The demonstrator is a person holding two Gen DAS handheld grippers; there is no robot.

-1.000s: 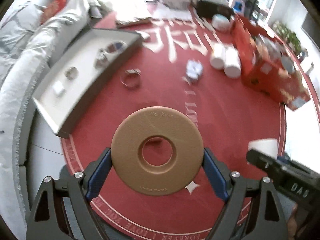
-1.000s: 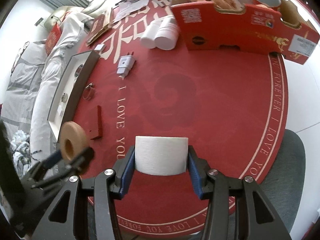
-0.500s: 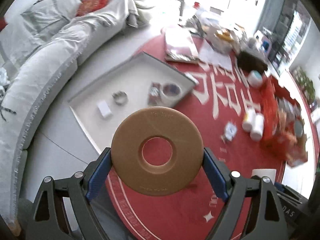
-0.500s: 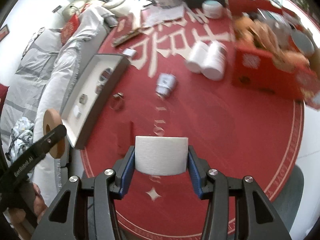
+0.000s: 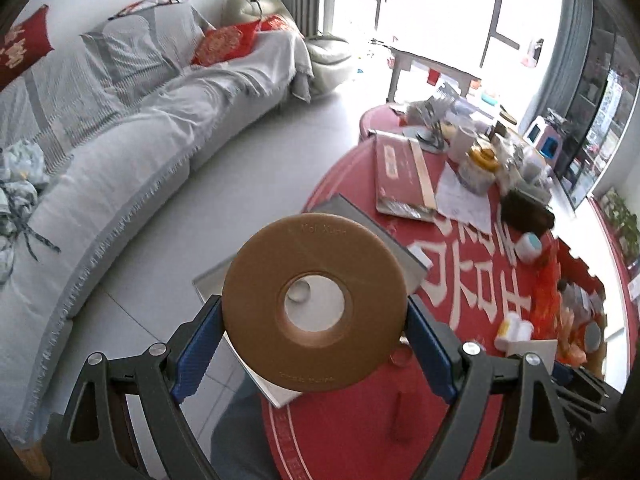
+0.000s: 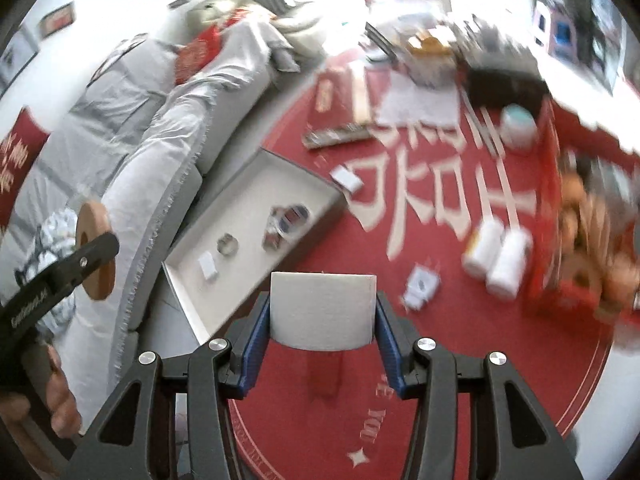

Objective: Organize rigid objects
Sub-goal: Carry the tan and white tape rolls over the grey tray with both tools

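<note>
Your left hand-held gripper is clamping the brown ring above the white tray, whose edge is overhanging the red desk beside the sofa. Your right hand-held gripper is gripping a white roll; a charger and two bottles are lying ahead-right, with open cloth below.

A matt, smooth tan ring, perhaps wood or plastic; a soft white paper roll; a woven-looking red rug.
</note>
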